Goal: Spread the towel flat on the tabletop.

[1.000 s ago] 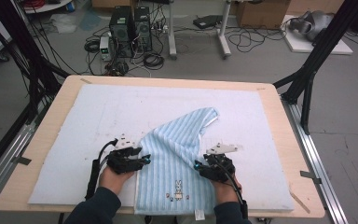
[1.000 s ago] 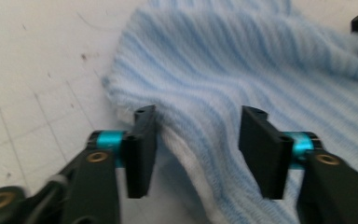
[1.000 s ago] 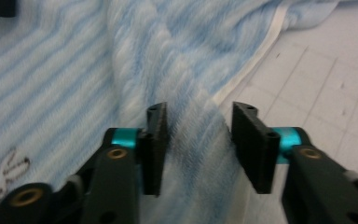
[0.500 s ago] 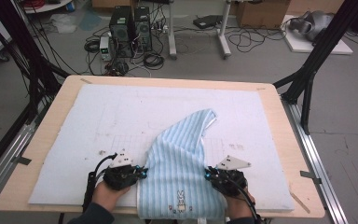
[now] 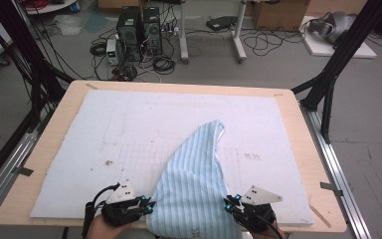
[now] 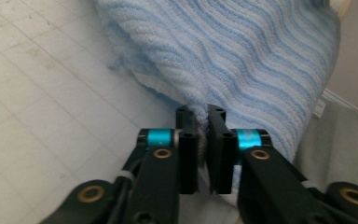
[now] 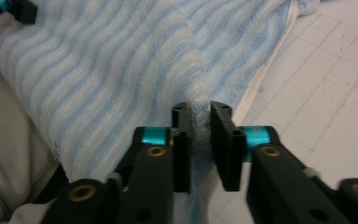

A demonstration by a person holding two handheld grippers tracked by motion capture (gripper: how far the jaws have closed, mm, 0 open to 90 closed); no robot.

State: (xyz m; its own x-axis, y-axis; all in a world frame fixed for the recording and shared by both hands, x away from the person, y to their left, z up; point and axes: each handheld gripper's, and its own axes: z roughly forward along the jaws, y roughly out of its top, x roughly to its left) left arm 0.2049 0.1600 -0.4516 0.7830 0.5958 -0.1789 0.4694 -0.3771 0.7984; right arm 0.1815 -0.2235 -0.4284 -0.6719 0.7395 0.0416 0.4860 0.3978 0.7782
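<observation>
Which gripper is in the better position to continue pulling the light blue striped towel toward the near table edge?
Neither clearly. The left gripper pinches the light blue striped knitted towel at its left edge, and the right gripper has the right edge between its jaws, both beside the near table edge. Pulling together looks best.

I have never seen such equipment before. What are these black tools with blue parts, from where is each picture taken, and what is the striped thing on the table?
No robot here: a person holds a hand tool with two black jaws in each hand. The high view looks down on the table from above; the left gripper and the right gripper show at its bottom edge. The other two pictures come from small cameras riding on each tool, looking along its jaws. On the white gridded mat lies a light blue striped towel, its near end hanging over the table edge. Each tool pinches a side edge of the towel: left gripper, right gripper, cloth between the jaws.
</observation>
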